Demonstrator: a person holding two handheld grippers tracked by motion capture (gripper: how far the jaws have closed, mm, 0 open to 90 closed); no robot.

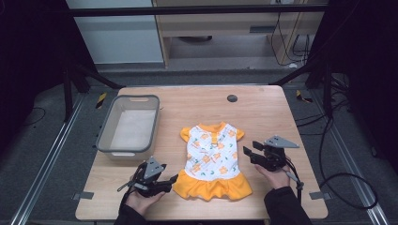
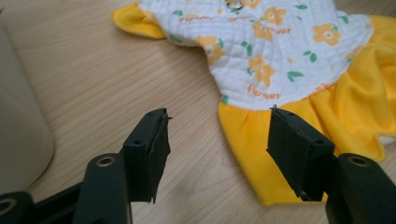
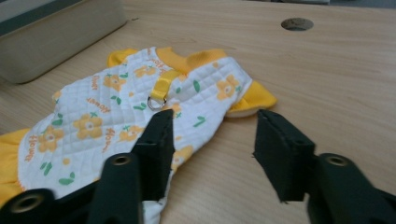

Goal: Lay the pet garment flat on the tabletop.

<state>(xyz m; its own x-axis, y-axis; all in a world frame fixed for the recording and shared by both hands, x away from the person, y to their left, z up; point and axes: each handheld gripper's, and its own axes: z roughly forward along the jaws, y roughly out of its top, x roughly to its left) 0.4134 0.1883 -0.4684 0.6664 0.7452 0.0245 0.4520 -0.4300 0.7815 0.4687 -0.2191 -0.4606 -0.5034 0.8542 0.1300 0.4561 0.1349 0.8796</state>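
Note:
A small dress (image 1: 211, 150) lies flat on the wooden table (image 1: 263, 112); its top is white and quilted with orange flowers, and its skirt and sleeves are yellow. My left gripper (image 1: 174, 178) is at the skirt's lower left corner. In the left gripper view the dress (image 2: 280, 42) spreads ahead, and the left gripper (image 2: 218, 114) stands open, its jaws either side of the skirt's edge without pressing it. My right gripper (image 1: 250, 149) hovers open just right of the dress. In the right gripper view the right gripper (image 3: 215, 114) has nothing between its jaws, with the dress (image 3: 116, 107) ahead and to the left.
A grey plastic bin (image 1: 127, 126) stands at the table's left, close to the left gripper; its wall (image 2: 18, 130) shows at the left edge of the left gripper view. A round cable hole (image 1: 232, 98) sits near the table's far edge. Bare wood lies right of the dress.

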